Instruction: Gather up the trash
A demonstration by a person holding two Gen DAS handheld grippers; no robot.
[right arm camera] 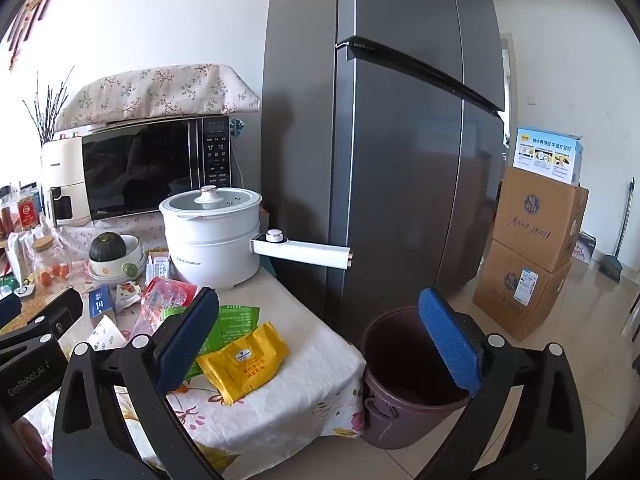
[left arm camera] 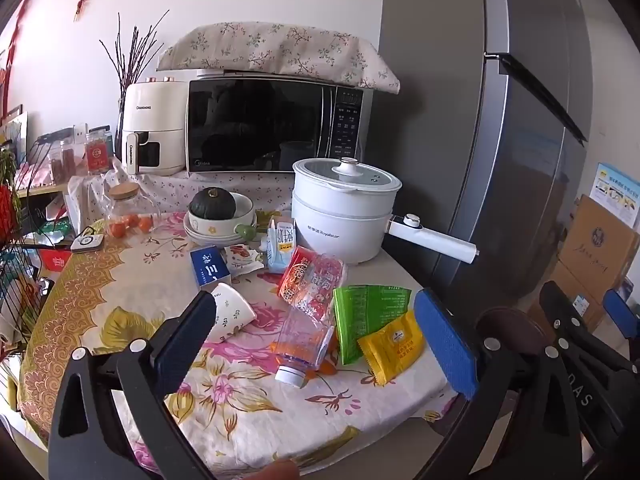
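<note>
White walls (right arm camera: pixel 160 20), grey fridge (right arm camera: pixel 400 140) — glossy tiled floor (right arm camera: pixel 592 312), daylight

A printed floral cloth (left arm camera: pixel 248 412) covers the table. The plastic bottle (left arm camera: pixel 308 332) looks clear and glossy; the yellow (right arm camera: pixel 244 360) and green (left arm camera: pixel 360 312) wrappers shine like foil. The refrigerator (right arm camera: pixel 400 160) is smooth brushed grey metal; the trash bin (right arm camera: pixel 400 420) is matt brown plastic.

On the worktop (left arm camera: pixel 120 280), a snack packet (left arm camera: pixel 394 346) lies at the near right edge, a plastic bottle (left arm camera: pixel 308 332) to its left, then a paper cup (left arm camera: pixel 232 314). An electric pot (left arm camera: pixel 340 216) stands behind them, before the microwave (left arm camera: pixel 272 124). A bin (right arm camera: pixel 404 376) stands on the floor right of the worktop, before the fridge (right arm camera: pixel 400 140).
</note>
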